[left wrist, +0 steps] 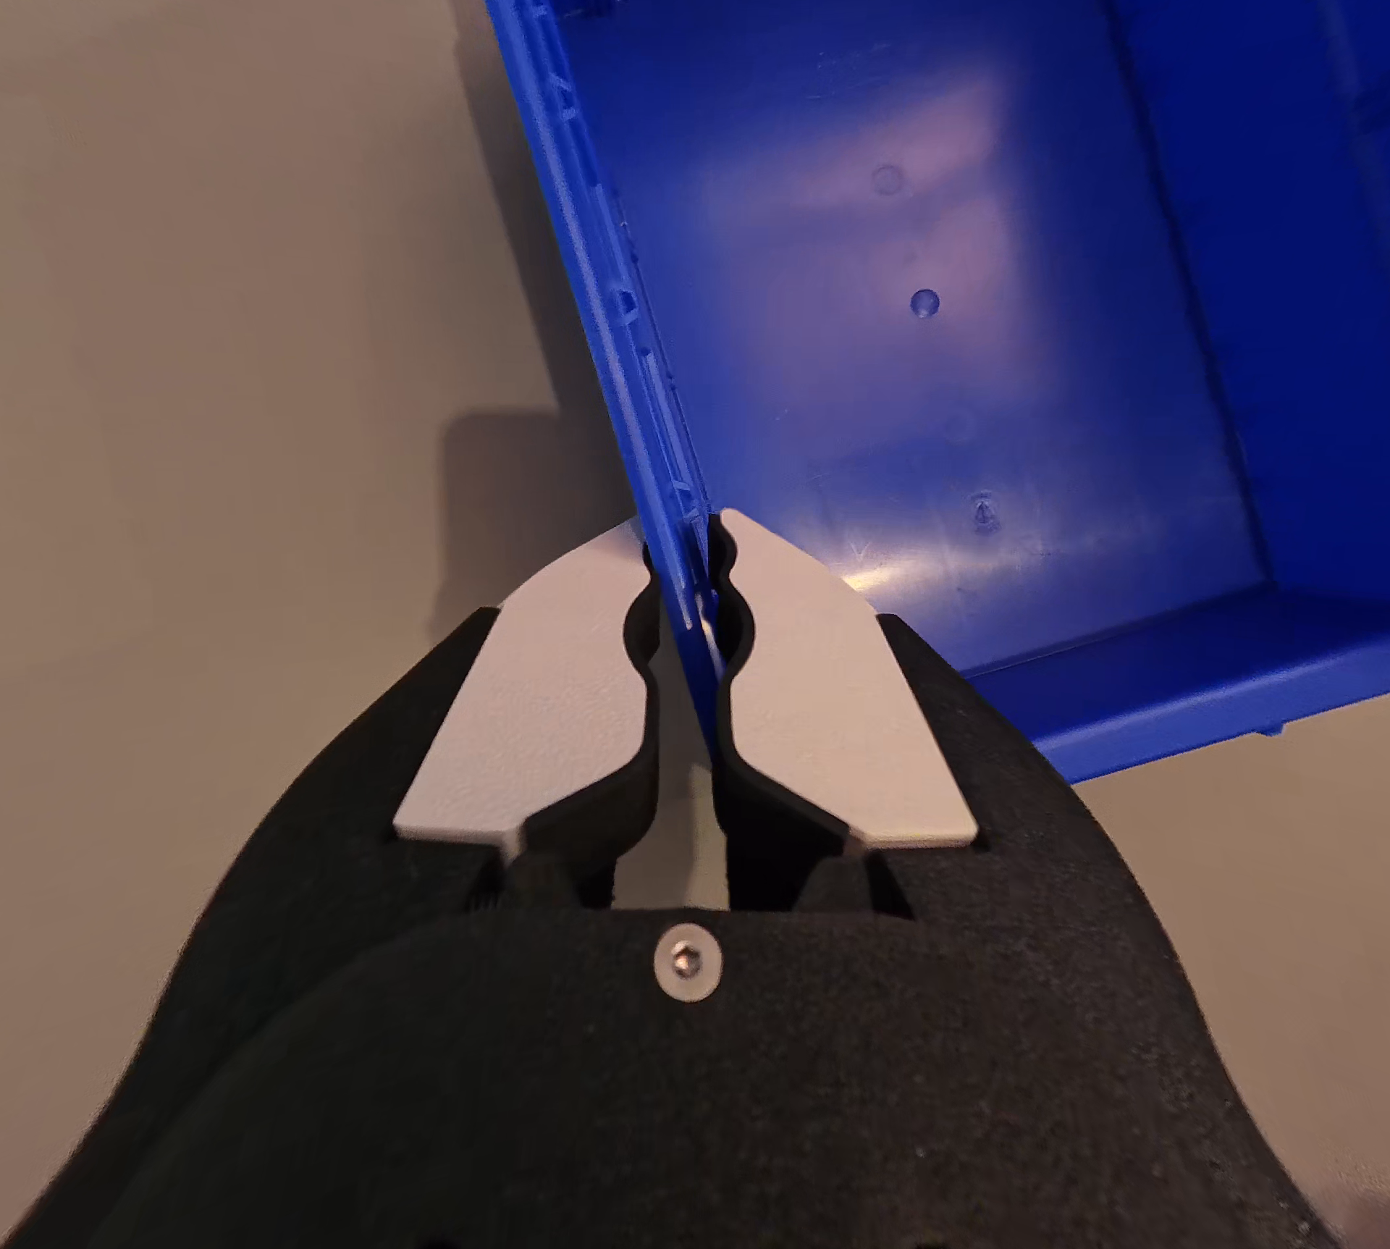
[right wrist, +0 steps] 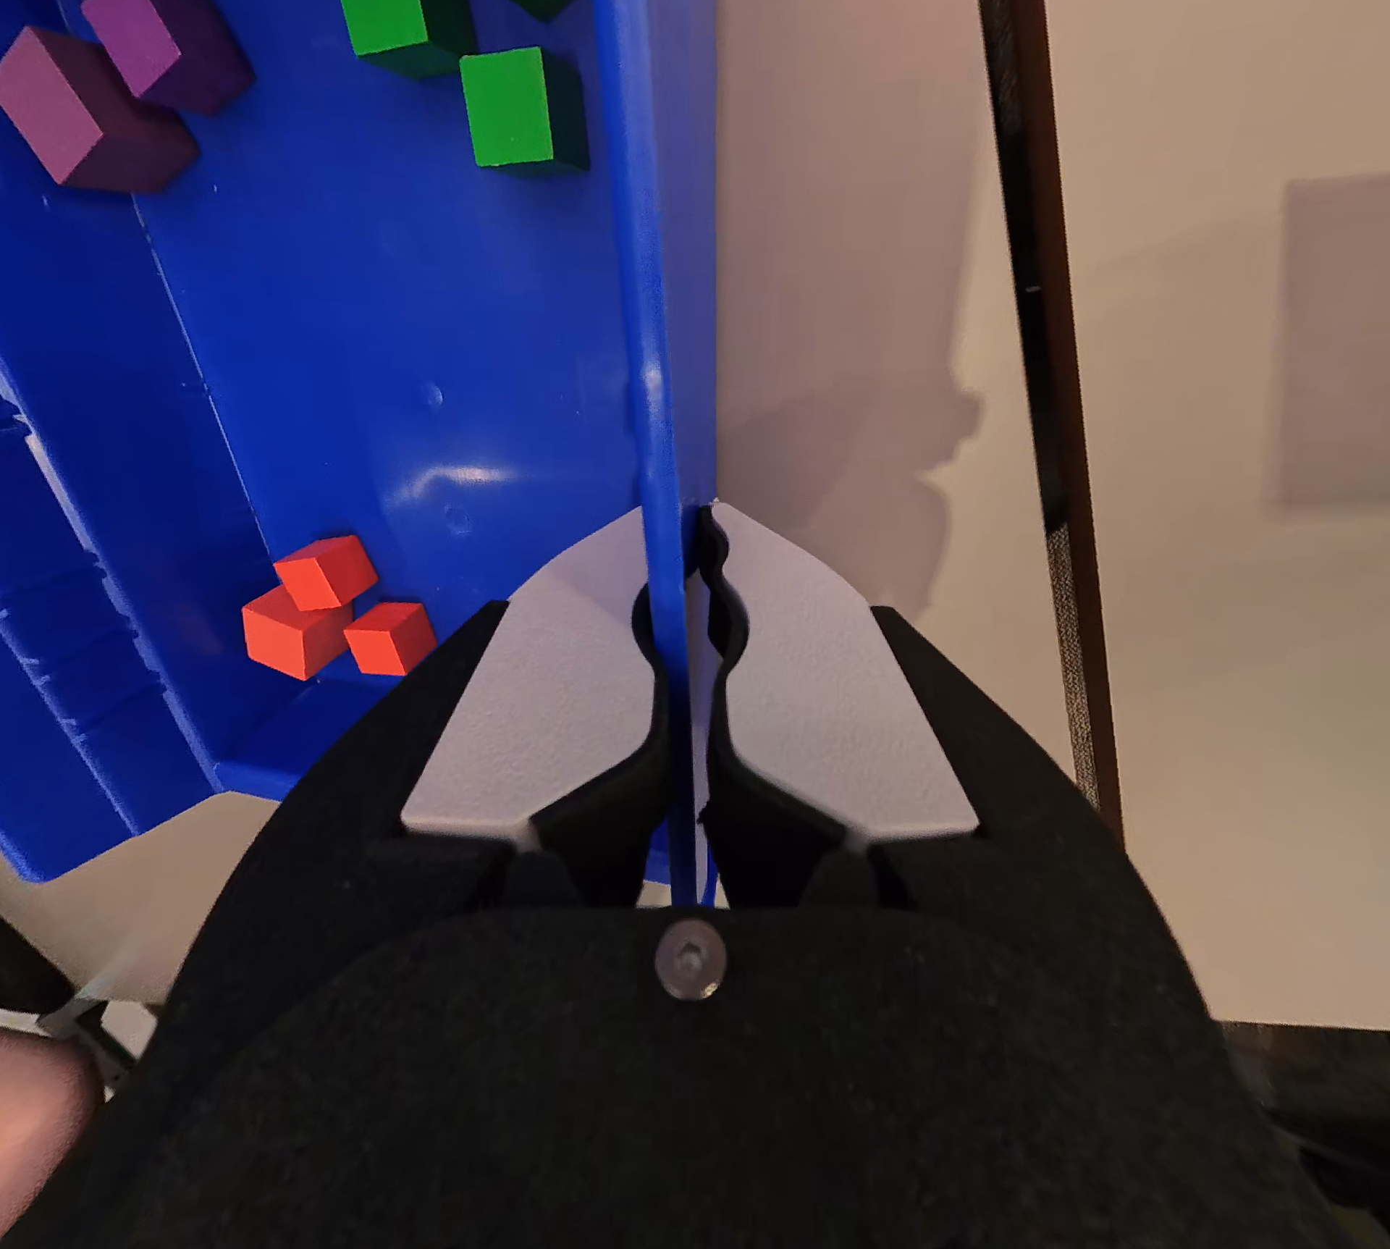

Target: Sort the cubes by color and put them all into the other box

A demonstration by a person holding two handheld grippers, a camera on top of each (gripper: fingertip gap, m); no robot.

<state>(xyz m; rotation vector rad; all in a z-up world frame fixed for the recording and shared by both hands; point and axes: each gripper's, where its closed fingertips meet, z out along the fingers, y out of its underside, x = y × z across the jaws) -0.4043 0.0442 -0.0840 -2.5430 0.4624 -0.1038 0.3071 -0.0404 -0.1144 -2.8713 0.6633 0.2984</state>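
Your left gripper (left wrist: 681, 539) is clamped on the side wall of a blue box (left wrist: 940, 325), one finger outside the wall and the other inside, close to the box's near corner. In the left wrist view the part of this box you can see holds no cubes; only its glossy floor with a few small round marks shows. The box stands on a pale table (left wrist: 226, 310), and a dark strip runs across the top left corner of that view.

Your right gripper (right wrist: 696, 513) is likewise closed on the thin side wall of a blue box (right wrist: 338, 325), the wall passing straight up between the two fingers. Whether both grippers hold the same box, the pictures do not tell. Inside, just left of your gripper, three red cubes (right wrist: 335, 603) sit bunched together and touching near the front corner. Farther in, three green cubes (right wrist: 459, 32) lie along the gripped wall, and three purple cubes (right wrist: 105, 54) lie across from them on the left. To the right of the box is bare table (right wrist: 1203, 611), crossed by a dark upright bar (right wrist: 1030, 310).
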